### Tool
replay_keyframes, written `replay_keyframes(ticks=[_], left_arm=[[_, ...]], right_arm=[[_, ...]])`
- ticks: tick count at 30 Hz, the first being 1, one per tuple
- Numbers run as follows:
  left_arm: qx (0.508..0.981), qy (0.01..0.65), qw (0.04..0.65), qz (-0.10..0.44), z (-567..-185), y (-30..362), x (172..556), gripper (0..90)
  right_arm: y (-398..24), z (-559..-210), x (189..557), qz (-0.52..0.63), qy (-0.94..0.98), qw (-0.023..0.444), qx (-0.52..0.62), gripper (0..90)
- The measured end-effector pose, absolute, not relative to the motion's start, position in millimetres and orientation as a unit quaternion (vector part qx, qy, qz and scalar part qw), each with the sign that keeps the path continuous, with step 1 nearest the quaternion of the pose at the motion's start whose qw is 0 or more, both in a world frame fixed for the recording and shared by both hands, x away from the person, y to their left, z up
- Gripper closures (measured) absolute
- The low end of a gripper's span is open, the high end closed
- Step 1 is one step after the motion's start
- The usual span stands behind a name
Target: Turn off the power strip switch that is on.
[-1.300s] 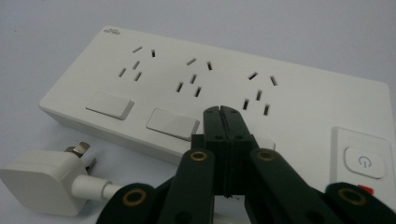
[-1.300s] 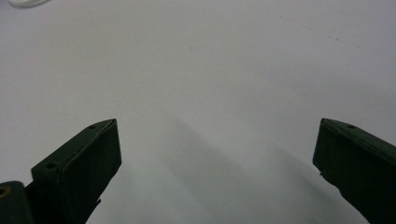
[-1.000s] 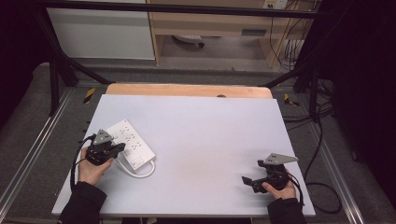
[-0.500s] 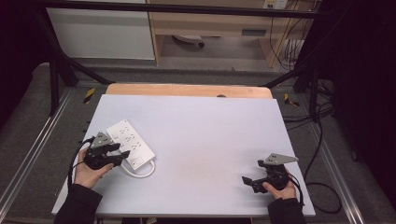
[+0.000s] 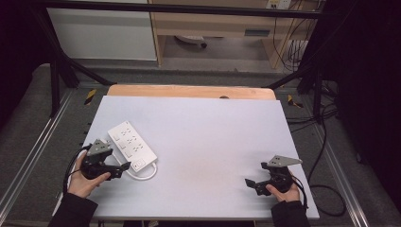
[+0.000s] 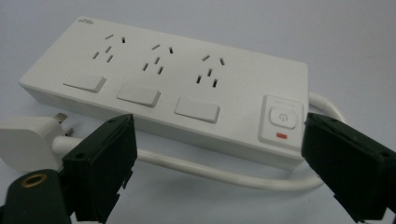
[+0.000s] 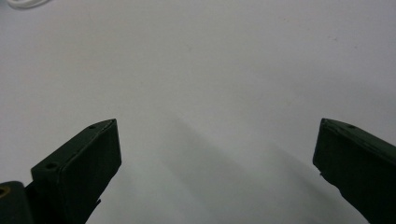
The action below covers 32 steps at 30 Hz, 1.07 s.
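**Power strip on tabletop, both grippers released**

Left gripper (image 6: pixel 219 163): black jaws spread wide, holding nothing. In the left gripper view they frame the near long side of the strip without touching it. In the high view this gripper (image 5: pixel 124 166) sits at the tabletop's near left, held in the left hand (image 5: pixel 85 182), its jaws pointing toward the strip's switch end.

Right gripper (image 7: pixel 215 168): black jaws spread wide, empty, over bare surface. In the high view it (image 5: pixel 251 183) sits at the near right, held in the right hand (image 5: pixel 283 193), well apart from the strip.

Power strip (image 6: pixel 168 88): white, smooth plastic, a flat rectangular block with rounded edges. Three socket groups in a row along the top, each with a blank rectangular rocker switch below it. At one end, a raised square panel with a round power button and a small red bar beneath. Lies flat on the left half of the tabletop, set diagonally (image 5: pixel 132 145).

Cord (image 6: pixel 219 175): white, round, leaves the switch end, loops along the near side of the strip, lying on the surface.

Plug (image 6: pixel 30 140): white, rounded block with metal pins, lying beside the strip's far end from the switch.

Tabletop (image 5: pixel 213 142): matte, pale grey, rectangular sheet; a wooden strip shows along its far edge.
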<state>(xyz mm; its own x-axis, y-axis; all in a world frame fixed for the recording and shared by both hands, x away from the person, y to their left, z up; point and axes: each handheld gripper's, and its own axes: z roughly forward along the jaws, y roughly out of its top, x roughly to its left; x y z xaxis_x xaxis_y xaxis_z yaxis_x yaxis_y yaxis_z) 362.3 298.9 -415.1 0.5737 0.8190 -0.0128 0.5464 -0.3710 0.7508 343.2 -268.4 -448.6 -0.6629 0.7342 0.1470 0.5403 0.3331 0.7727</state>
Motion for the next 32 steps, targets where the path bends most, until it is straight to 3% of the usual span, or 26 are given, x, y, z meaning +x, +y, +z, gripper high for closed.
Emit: replay_keyframes(ticks=[32], left_arm=[[0.821, 0.408, 0.358, 0.175, -444, 294, 340, 1.7]], right_arm=[[-267, -450, 344, 0.418, 0.812, 0.113, 0.392, 1.5]])
